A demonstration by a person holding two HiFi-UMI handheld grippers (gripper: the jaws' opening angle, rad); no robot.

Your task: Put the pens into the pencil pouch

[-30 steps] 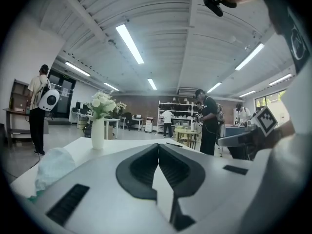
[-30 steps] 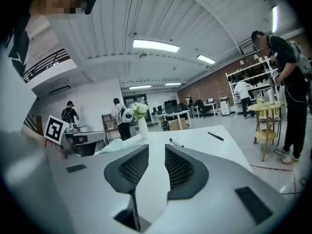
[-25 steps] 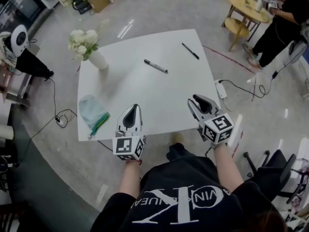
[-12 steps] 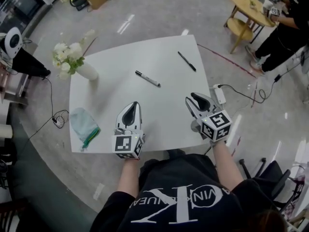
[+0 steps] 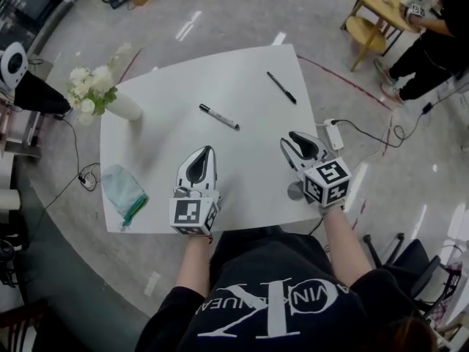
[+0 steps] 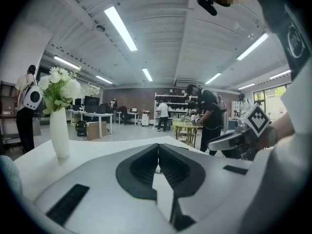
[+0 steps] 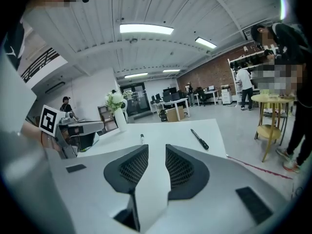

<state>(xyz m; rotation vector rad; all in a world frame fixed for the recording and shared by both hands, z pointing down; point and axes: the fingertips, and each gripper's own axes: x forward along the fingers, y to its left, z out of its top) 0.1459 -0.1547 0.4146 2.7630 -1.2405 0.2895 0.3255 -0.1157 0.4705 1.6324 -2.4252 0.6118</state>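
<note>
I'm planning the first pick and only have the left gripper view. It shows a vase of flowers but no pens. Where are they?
Observer: There are two on the table. A white-barrelled marker lies near the middle, and a black pen lies toward the far right corner.
Operator: And the pouch?
Observer: The pencil pouch lies flat at the near left corner, to the left of the left hand-held gripper.
Operator: Is the other gripper ready?
Observer: Yes. The right hand-held gripper has its jaws apart with nothing between them, and it points toward the black pen.
</note>
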